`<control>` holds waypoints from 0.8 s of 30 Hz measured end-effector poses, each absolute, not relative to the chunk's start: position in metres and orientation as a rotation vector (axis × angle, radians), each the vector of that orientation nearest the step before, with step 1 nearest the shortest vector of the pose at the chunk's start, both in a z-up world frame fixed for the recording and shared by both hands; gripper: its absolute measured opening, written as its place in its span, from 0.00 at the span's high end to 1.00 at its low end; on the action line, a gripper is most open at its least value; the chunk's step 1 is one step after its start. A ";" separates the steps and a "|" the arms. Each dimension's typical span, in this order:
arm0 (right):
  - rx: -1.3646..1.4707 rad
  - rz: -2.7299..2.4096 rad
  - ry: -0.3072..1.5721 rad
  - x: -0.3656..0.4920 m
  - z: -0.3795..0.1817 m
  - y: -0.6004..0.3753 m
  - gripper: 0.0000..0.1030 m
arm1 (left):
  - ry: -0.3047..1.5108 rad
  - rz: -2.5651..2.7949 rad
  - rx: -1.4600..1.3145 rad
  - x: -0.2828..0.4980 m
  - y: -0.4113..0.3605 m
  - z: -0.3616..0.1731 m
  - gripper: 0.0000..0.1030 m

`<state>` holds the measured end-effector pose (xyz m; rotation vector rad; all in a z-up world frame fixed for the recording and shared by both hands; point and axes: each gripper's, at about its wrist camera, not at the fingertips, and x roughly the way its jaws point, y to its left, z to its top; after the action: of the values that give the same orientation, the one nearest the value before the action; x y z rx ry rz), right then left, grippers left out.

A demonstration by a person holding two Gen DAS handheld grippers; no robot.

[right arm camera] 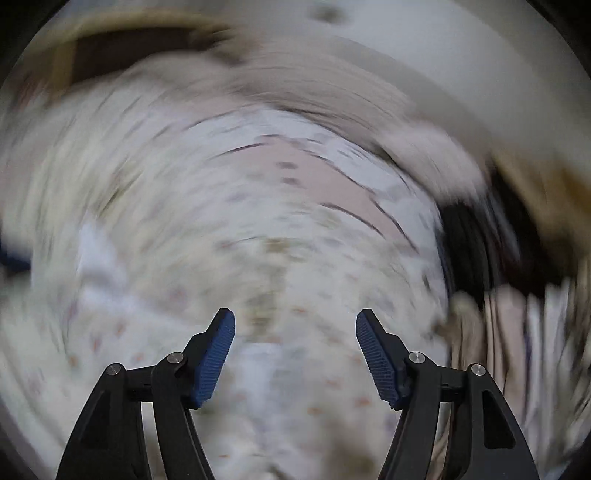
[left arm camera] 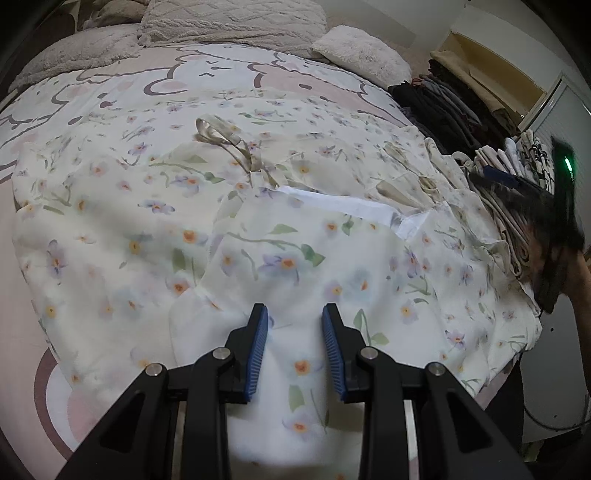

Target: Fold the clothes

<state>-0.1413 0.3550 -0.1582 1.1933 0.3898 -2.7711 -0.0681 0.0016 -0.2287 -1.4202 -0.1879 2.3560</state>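
A cream floral garment lies spread over the bed, with a beige ribbon tie near its middle and a white lining edge showing at a folded-over flap. My left gripper is at the garment's near edge, its jaws narrowly apart. A fold of the cloth fills the gap between the blue pads and bulges toward the camera. My right gripper stands open with nothing between its pads, over the same floral cloth; that view is heavily blurred. In the left wrist view its dark blurred body sits at the garment's right edge.
The bed sheet has a pink cartoon print. Knitted pillows and a fluffy cushion lie at the head. A stack of folded light clothes and dark clothes border the right side, below a shelf.
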 end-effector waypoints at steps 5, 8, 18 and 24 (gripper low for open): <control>1.366 -2.866 -0.266 -0.195 -0.160 0.449 0.39 | -0.201 2.355 -1.421 -0.068 0.000 -0.230 0.70; 1.465 -2.850 -0.367 -0.212 -0.175 0.466 0.40 | -0.201 2.352 -1.423 -0.069 0.000 -0.229 0.70; 1.665 -2.701 -0.543 -0.236 -0.221 0.479 0.98 | -0.199 2.345 -1.427 -0.070 -0.001 -0.229 0.70; 1.639 -2.915 -0.266 -0.231 -0.189 0.486 0.98 | -0.186 2.343 -1.428 -0.068 -0.002 -0.231 0.70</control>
<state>-0.2306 0.4860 -0.1889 1.6393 -0.2660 -2.9150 -0.0683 -0.0017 -0.2310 -1.4276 -0.1857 2.3433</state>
